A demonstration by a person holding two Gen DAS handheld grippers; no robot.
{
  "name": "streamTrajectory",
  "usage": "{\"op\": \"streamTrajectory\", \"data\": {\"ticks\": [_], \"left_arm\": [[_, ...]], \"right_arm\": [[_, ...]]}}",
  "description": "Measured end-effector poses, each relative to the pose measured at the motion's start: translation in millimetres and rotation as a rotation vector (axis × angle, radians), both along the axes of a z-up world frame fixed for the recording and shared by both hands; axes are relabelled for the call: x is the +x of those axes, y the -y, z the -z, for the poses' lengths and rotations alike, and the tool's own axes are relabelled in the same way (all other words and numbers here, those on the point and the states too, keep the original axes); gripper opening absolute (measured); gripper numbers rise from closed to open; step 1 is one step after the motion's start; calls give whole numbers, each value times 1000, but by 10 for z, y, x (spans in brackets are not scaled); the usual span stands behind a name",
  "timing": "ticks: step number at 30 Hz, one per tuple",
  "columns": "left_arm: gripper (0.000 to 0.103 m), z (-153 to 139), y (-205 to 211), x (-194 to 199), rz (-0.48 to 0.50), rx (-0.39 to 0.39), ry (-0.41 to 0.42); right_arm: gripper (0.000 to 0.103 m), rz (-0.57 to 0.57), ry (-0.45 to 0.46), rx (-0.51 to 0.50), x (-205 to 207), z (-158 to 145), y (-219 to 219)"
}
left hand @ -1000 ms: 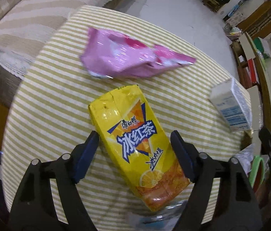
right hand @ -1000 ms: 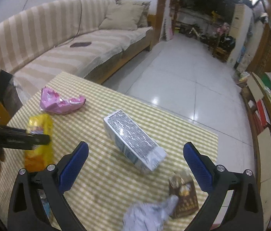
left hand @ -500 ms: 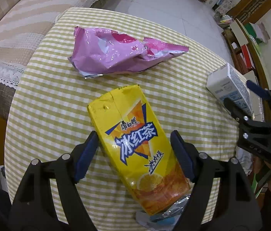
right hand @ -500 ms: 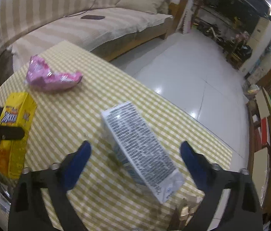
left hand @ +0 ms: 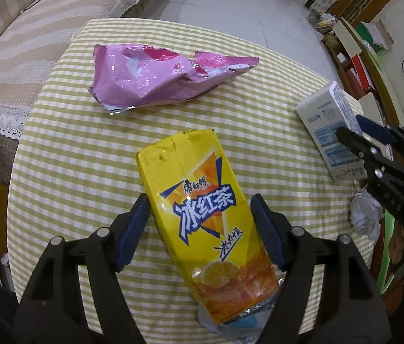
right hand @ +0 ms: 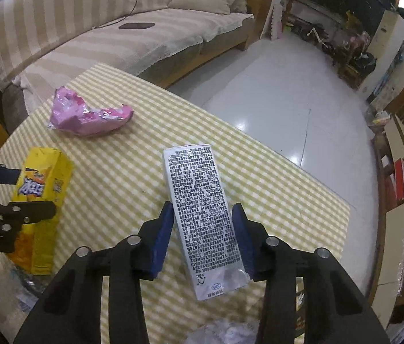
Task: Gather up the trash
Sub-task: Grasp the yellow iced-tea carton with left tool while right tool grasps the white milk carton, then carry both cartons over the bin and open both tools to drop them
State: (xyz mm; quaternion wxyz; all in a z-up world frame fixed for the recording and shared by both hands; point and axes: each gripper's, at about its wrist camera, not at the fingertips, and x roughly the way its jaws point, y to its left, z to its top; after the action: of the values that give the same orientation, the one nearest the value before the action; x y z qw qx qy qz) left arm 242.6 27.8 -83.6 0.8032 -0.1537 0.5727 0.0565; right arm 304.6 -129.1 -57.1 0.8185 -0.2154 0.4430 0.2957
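A yellow iced-tea carton point(left hand: 202, 215) lies flat on the yellow checked tablecloth point(left hand: 73, 157). My left gripper point(left hand: 199, 200) straddles its middle, jaws closing, with the blue pads close beside its long sides and a sliver of gap. A white drink carton point(right hand: 199, 200) with black print lies to the right. My right gripper point(right hand: 202, 209) is closing on it, and both pads sit against its narrow sides. A crumpled pink wrapper point(left hand: 159, 74) lies further back on the table, clear of both grippers.
A ball of crumpled white paper point(left hand: 365, 215) lies at the near right edge. Clear plastic point(left hand: 239, 324) pokes out from under the yellow carton's near end. A striped sofa point(right hand: 116, 43) stands behind the table, tiled floor to the right, and shelves point(right hand: 396, 172) at far right.
The right gripper came down over the white carton and its wide jaws narrowed onto the carton's sides. The left jaws drew in slightly around the yellow carton.
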Motion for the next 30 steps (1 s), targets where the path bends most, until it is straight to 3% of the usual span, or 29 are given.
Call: {"op": "streamTrajectory", "data": {"ticks": [14, 24, 30], "left_arm": [[68, -541, -95, -308, 20, 46, 139], [68, -1005, 96, -557, 63, 81, 228], [68, -1268, 295, -679, 123, 47, 291]], "right_arm": [[40, 162, 86, 179, -499, -740, 261], [40, 228, 147, 293, -931, -1225, 534], [40, 293, 182, 336, -1243, -1442, 823]]}}
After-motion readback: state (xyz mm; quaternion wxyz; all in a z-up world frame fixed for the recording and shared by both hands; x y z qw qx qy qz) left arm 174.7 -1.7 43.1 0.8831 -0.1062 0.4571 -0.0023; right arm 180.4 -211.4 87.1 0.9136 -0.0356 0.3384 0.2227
